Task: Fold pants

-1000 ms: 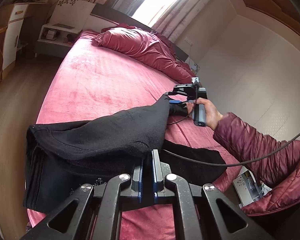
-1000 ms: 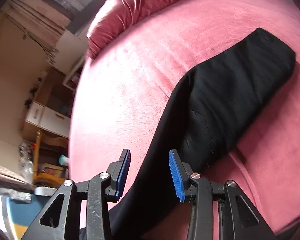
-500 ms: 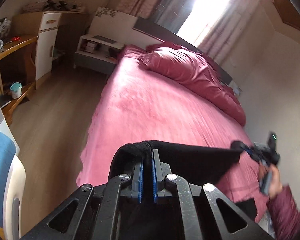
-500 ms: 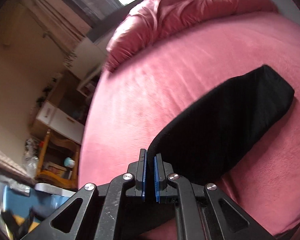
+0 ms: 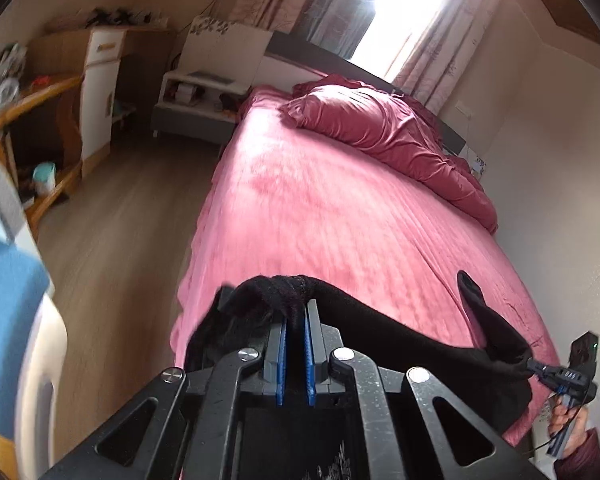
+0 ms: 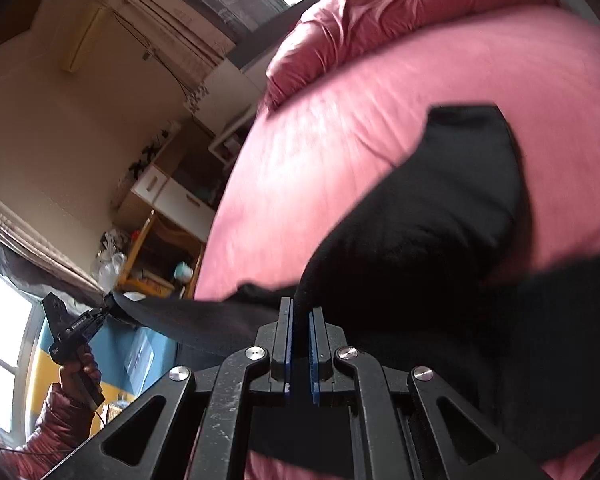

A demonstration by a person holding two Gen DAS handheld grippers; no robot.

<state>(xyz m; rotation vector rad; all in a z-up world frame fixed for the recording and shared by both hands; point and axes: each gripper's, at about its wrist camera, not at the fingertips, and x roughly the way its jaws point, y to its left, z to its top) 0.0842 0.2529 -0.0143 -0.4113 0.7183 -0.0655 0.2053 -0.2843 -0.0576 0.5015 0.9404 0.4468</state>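
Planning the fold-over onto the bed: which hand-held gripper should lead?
Probably the right hand-held gripper: the pants drape from it onto the bed. The left hand-held gripper clamps them nearer the edge.

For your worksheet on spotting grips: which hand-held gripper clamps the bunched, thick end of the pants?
The left hand-held gripper: a thick gathered roll of the pants sits in it. The right one pinches a flatter edge.

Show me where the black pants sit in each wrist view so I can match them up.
Left wrist: black pants bottom centre, stretched from the left gripper toward the right gripper at lower right.
Right wrist: pants centre-right, pinched in the near fingers.
Shared landmark: rumpled pink duvet at the bed's head.
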